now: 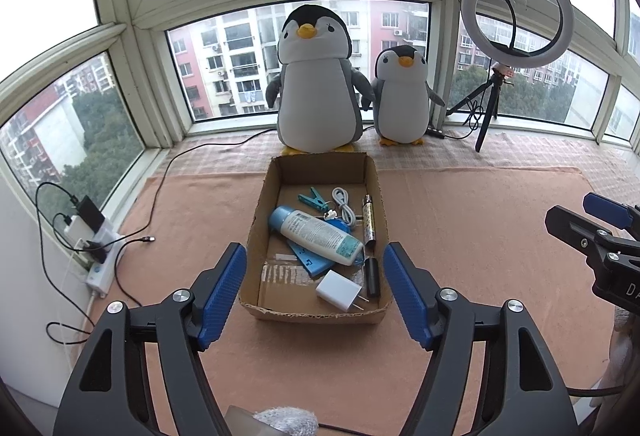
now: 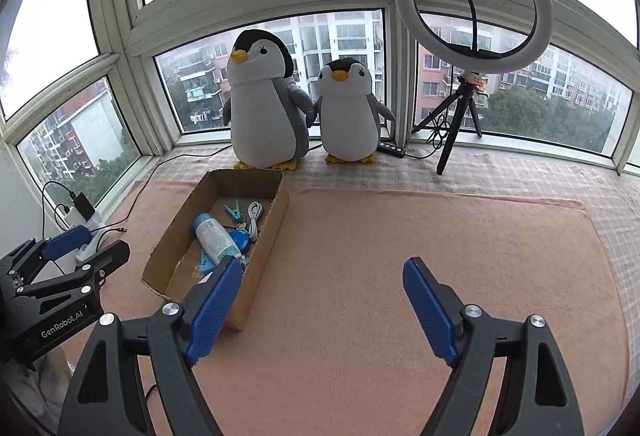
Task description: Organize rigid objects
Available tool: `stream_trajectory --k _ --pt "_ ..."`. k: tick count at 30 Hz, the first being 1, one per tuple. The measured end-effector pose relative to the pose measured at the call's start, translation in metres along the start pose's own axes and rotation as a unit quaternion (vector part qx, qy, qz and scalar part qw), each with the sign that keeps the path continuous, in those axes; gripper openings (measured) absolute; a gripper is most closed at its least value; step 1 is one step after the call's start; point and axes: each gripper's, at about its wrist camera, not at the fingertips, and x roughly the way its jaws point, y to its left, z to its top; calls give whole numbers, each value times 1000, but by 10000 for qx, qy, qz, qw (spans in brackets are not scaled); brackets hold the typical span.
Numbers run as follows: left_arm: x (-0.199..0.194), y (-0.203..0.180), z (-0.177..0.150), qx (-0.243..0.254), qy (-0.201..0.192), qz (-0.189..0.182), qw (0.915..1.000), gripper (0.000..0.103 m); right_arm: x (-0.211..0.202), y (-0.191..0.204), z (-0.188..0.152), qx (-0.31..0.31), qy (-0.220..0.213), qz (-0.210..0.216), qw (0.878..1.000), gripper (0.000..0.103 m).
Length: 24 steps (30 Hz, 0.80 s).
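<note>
Nearest, in the left wrist view: left gripper [image 1: 315,270] spread wide and empty, blue pads [image 1: 224,286] flanking the near end of an open cardboard box [image 1: 256,232]. Seen from the right wrist camera: right gripper [image 2: 322,286] likewise wide open and holding nothing, hovering over bare pink towel [image 2: 400,256], the box just left of its left pad.

Inside the box, near to far: white USB charger plug [image 1: 337,292] by the near wall, prongs pointing right; black cylindrical cap [image 1: 371,277] just right of it; flat blue plastic piece [image 1: 310,260] partly under a white bottle with light blue cap [image 1: 316,234], lying diagonally across the middle. Patterned metallic tube [image 1: 369,222] along the right wall. Small blue round item [image 1: 340,226] behind the bottle, partly hidden. Farther in: coiled white cable [image 1: 344,203] and teal clothespin [image 1: 314,197], near the far wall. All contents ahead of and between the left gripper's fingertips, none touched.

At far left on the floor: white power strip [image 1: 100,268] with chargers and black cables plugged in.

Beyond the box, on checked cloth along the window: large plush penguin [image 1: 316,83] with small plush penguin [image 1: 402,95] to its right, flippers touching. Farther right: ring light on a black tripod [image 1: 516,13]. Behind everything, a bay window [image 1: 224,67] showing apartment blocks and trees.
</note>
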Motion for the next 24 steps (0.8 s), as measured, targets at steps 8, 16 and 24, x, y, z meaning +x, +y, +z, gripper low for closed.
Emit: stream_trajectory --k 8,16,24 --pt "-1 1 0 -56 18 -10 10000 71 0 3 0 -56 0 7 10000 80" --pt "2 0 0 -41 66 -23 10000 71 4 -1 0 -20 48 -20 10000 80" --pt "5 1 0 -61 90 -2 9999 77 12 -5 -1 -2 133 -37 9999 80"
